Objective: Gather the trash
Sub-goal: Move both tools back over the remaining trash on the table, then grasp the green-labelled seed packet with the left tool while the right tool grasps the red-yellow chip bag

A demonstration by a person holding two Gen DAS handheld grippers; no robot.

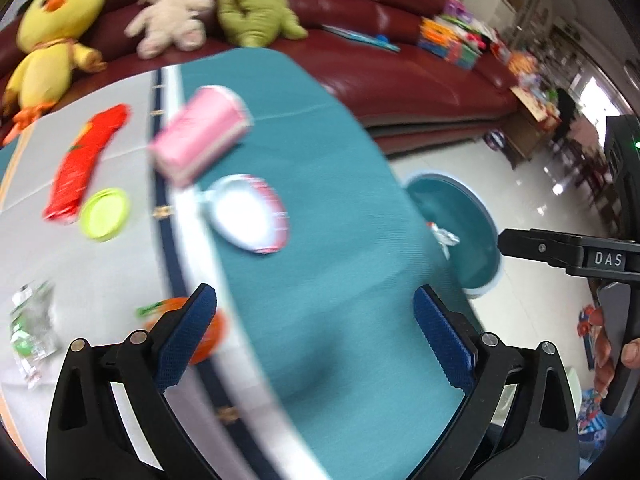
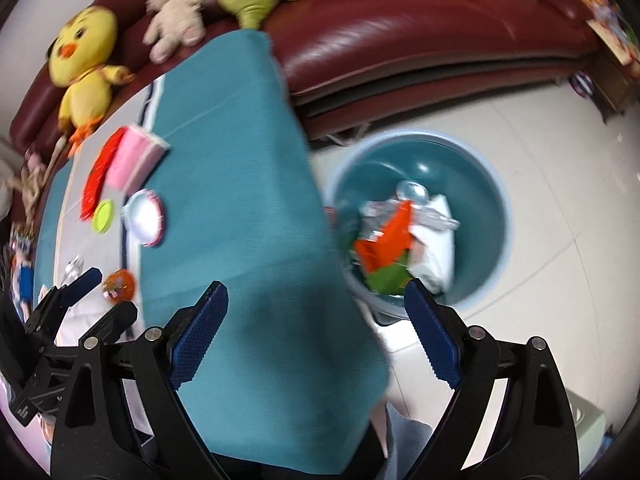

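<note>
Blue-padded left tool [image 1: 314,334] and right tool [image 2: 316,334], both wide open and empty; next, straddle the pink packet [image 1: 200,134] squarely.

Below me runs a table [image 1: 320,340] under a teal cloth [image 1: 312,240] with a pale middle panel and a dark border stripe. On the cloth lie a pink packet [image 1: 198,136], and near it a white round dish with a red rim [image 1: 250,214] — both close to the stripe. On the pale panel I see a long red wrapper [image 1: 86,158] with a lime-green lid [image 1: 105,213] just beside its end, a crumpled clear wrapper [image 1: 32,332], and an orange piece [image 1: 208,334] partly behind my left finger. Beyond the table's edge, the glossy pale floor [image 2: 560,240] bears a teal bin [image 2: 486,184] holding crumpled trash.
</note>
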